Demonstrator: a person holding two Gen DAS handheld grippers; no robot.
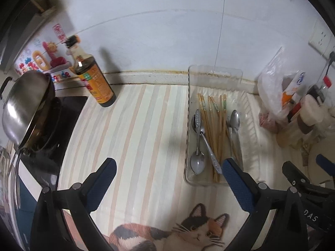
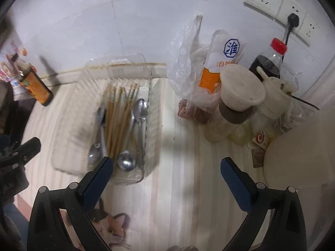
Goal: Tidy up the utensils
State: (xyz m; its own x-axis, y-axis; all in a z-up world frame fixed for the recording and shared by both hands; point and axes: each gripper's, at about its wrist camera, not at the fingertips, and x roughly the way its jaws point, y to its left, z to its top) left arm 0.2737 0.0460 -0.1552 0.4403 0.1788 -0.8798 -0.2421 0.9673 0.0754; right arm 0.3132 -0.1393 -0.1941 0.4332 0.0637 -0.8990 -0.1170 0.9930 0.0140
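Nearest, left gripper [image 1: 168, 166] and right gripper [image 2: 167, 165]: both spread wide, released, nothing between the blue pads. Just beyond, on the striped cloth [image 1: 129, 129], a clear plastic tray [image 1: 215, 72] holding all the utensils: bamboo chopsticks [image 1: 211, 123] down the middle, steel spoons [image 1: 197, 161] at either side. Farther left, a soy sauce bottle [image 1: 96, 81] near the wall. Farther right, a plastic bag [image 2: 184, 67], jars and a red-capped bottle [image 2: 270, 60].

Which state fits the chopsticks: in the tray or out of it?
In. The chopsticks lie flat inside the clear tray, between the spoons.
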